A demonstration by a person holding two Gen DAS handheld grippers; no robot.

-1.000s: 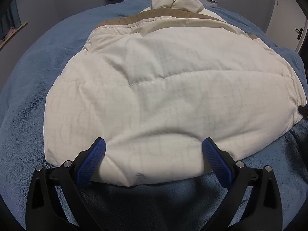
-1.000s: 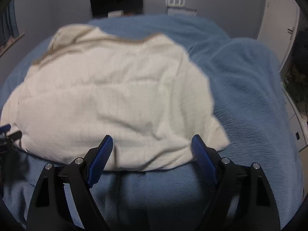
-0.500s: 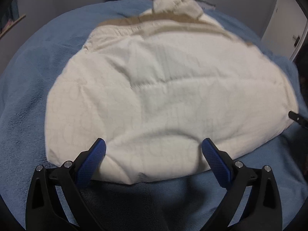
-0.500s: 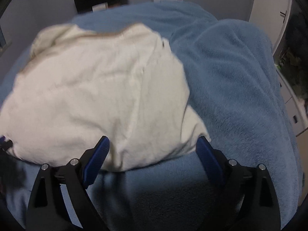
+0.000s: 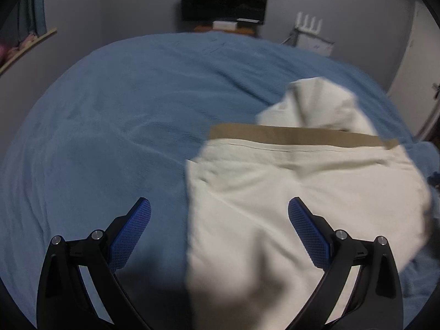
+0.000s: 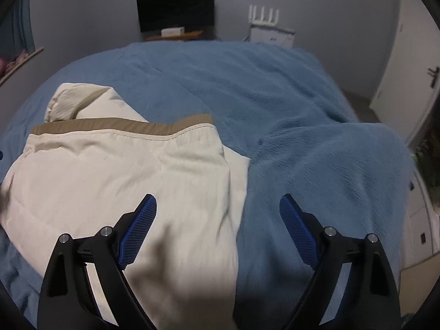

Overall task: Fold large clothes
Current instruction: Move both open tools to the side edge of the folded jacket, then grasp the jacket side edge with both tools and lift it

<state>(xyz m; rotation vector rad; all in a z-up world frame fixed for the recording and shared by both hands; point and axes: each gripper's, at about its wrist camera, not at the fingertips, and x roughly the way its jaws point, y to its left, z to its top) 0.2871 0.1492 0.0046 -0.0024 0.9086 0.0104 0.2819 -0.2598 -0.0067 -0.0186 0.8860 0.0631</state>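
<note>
A grey-walled room holds a bed covered by a blue blanket (image 5: 110, 115), with a dark screen (image 5: 224, 0) on the far wall and a white door (image 6: 412, 68) off to the right. On the blanket lies a cream padded jacket (image 5: 302, 192), folded into a compact shape, with a tan band (image 5: 297, 134) across its far edge and a puffy hood (image 5: 319, 101) beyond that. The left gripper (image 5: 219, 233) has its 2 blue-padded fingers spread wide, holding nothing, straddling the jacket's left edge. The right gripper (image 6: 218, 232) is likewise spread and empty over the jacket's right edge. The nearest fabric is blurred, so contact is probably none.
</note>
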